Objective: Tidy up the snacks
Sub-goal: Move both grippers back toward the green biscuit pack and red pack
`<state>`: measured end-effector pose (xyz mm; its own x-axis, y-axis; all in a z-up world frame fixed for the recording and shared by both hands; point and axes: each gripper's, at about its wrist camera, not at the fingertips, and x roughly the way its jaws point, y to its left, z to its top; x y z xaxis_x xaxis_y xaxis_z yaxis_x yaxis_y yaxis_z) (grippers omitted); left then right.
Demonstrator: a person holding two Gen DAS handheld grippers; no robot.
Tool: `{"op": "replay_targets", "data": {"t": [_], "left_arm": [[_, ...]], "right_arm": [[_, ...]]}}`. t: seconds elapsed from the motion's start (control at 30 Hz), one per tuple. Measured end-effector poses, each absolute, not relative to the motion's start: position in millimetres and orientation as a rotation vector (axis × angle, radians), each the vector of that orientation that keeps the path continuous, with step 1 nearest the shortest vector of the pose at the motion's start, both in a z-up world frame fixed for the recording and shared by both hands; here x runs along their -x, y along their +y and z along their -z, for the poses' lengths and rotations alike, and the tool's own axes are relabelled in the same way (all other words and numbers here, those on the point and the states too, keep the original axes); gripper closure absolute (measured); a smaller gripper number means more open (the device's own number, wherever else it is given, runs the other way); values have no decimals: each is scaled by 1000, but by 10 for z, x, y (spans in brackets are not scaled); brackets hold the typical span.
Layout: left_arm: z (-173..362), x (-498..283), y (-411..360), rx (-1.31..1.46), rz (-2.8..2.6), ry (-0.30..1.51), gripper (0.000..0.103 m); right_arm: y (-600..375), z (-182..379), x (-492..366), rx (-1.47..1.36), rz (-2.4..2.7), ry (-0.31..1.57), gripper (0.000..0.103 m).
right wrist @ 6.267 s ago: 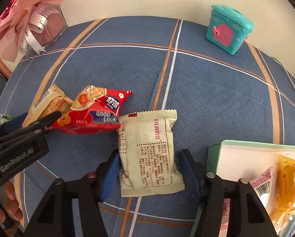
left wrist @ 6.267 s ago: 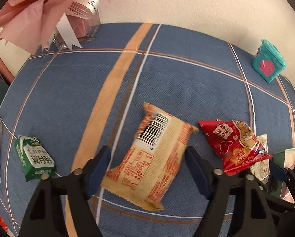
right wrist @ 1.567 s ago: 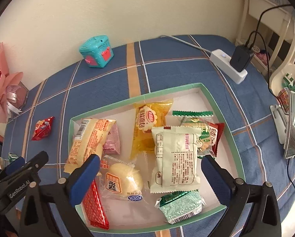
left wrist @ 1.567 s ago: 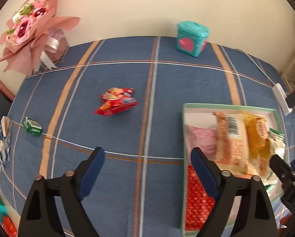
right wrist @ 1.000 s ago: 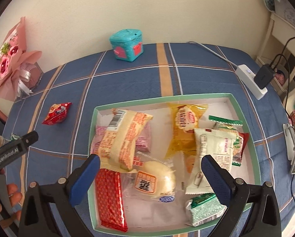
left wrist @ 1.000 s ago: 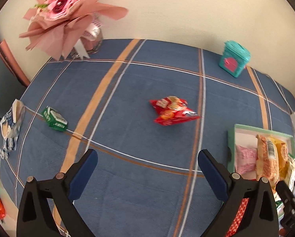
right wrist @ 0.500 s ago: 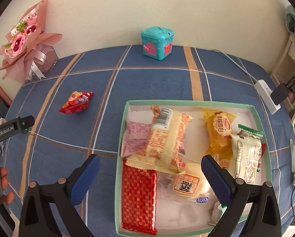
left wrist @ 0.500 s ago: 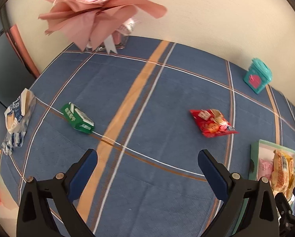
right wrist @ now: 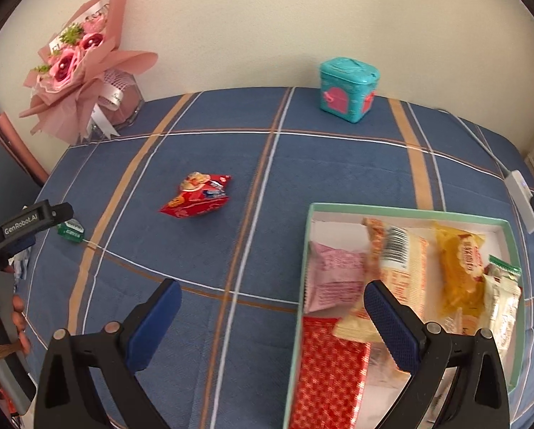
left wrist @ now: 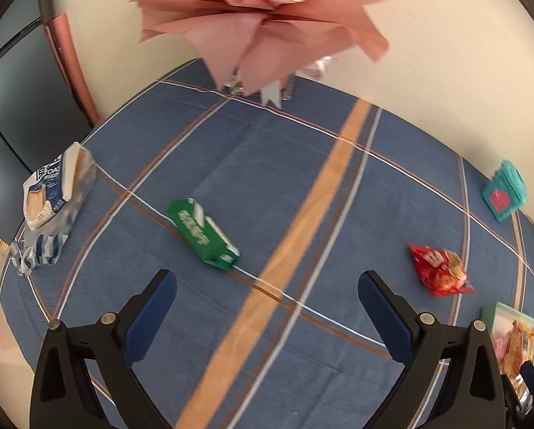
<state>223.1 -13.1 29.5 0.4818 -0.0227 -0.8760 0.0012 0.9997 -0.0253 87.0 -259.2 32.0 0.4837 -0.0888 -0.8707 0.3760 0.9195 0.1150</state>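
A green snack pack (left wrist: 203,234) lies on the blue plaid cloth just beyond my left gripper (left wrist: 267,318), which is open and empty. A red snack bag (left wrist: 440,270) rests further right; in the right wrist view the red snack bag (right wrist: 197,196) sits mid-table and the green snack pack (right wrist: 70,230) peeks out beside the left gripper's finger. My right gripper (right wrist: 272,325) is open and empty, above the cloth at the left rim of the mint-edged box (right wrist: 406,211), which holds several wrapped snacks. A corner of the mint-edged box (left wrist: 506,312) shows in the left wrist view.
A pink flower bouquet (right wrist: 77,60) stands at the back left and hangs over the left wrist view as the pink flower bouquet (left wrist: 267,10). A teal toy house (right wrist: 349,87) stands at the back. A blue-and-white bag (left wrist: 50,196) lies at the left edge. A white power strip (right wrist: 520,193) lies far right.
Both grippers have swung left, away from the box. The green pack now lies close ahead of the left gripper and the bouquet looms overhead. Both stay open and empty.
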Motion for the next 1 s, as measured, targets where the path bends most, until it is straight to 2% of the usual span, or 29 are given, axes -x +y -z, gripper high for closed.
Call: {"op": "replay_targets", "data": {"t": [0.6, 0.83, 1.0], "left_arm": [[-104, -2549, 305, 222, -69, 1080, 2], [64, -2642, 417, 301, -103, 1101, 11], [184, -2684, 456, 330, -125, 1116, 19]], "right_arm": [[-2431, -50, -1661, -347, 190, 1095, 0], [-2490, 47, -1913, -373, 193, 1111, 1], [-2546, 139, -2054, -374, 222, 1127, 11]]}}
